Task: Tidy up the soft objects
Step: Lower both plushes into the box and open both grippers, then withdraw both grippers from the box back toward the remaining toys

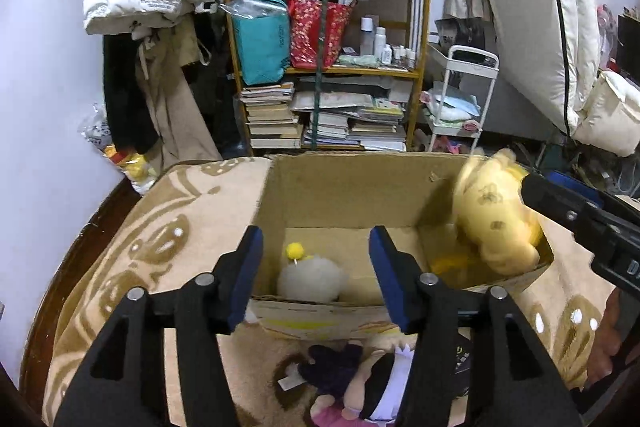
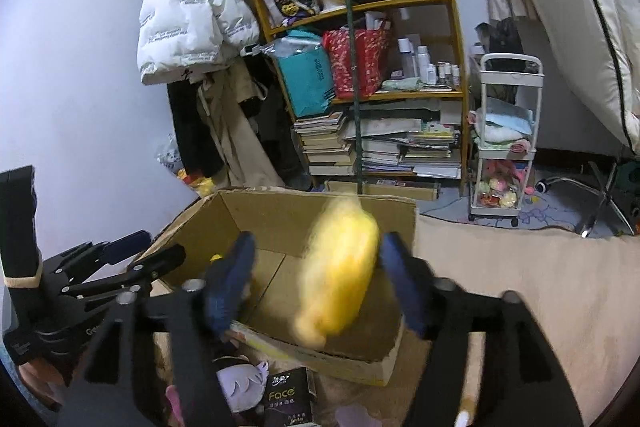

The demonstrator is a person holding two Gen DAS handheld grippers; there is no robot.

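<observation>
An open cardboard box (image 1: 344, 187) (image 2: 256, 211) sits on a beige patterned blanket. A yellow plush toy (image 2: 340, 275) is blurred between my right gripper's (image 2: 318, 281) open fingers, above the box; it touches neither pad. In the left wrist view the toy (image 1: 496, 215) hangs over the box's right rim. My left gripper (image 1: 316, 279) is open and empty above the box's near wall. A white fluffy plush (image 1: 310, 277) with a yellow pompom lies inside the box. A dark-haired doll (image 1: 360, 383) lies on the blanket in front of the box.
A purple-haired plush (image 2: 244, 381) and a black "Face" tissue pack (image 2: 286, 397) lie by the box's near corner. A cluttered wooden bookshelf (image 1: 324, 67) stands behind, a white trolley (image 1: 460, 99) beside it. Coats hang at left.
</observation>
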